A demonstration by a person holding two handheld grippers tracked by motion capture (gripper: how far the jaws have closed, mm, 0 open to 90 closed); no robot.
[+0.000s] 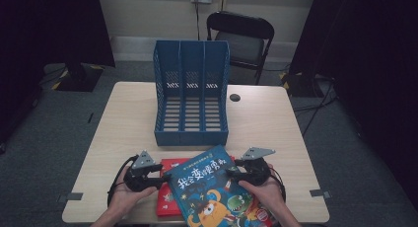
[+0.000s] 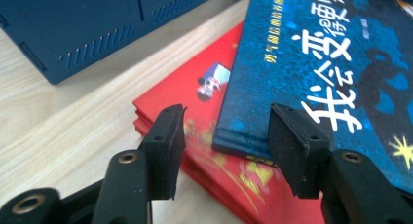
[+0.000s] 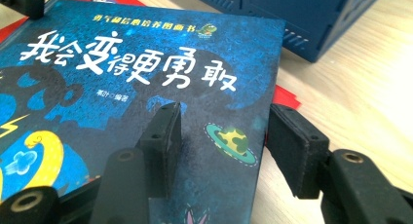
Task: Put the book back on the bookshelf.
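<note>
beneath my left gripper [image 2: 221, 141] the blue book [image 2: 336, 73] hides most of the red book [image 2: 195, 112]; the blue book's near end runs off the high view's bottom edge.

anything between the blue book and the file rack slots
Nothing visible does: bare table lies between the blue book and the open-fronted blue file rack, and its three slots look empty.

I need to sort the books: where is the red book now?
In the high view, the red book lies at the table's near edge, left of centre, partly under the blue book.

Wooden table [image 1: 123, 118], blue file rack [image 1: 191, 96], red book [image 1: 167, 200]
</note>
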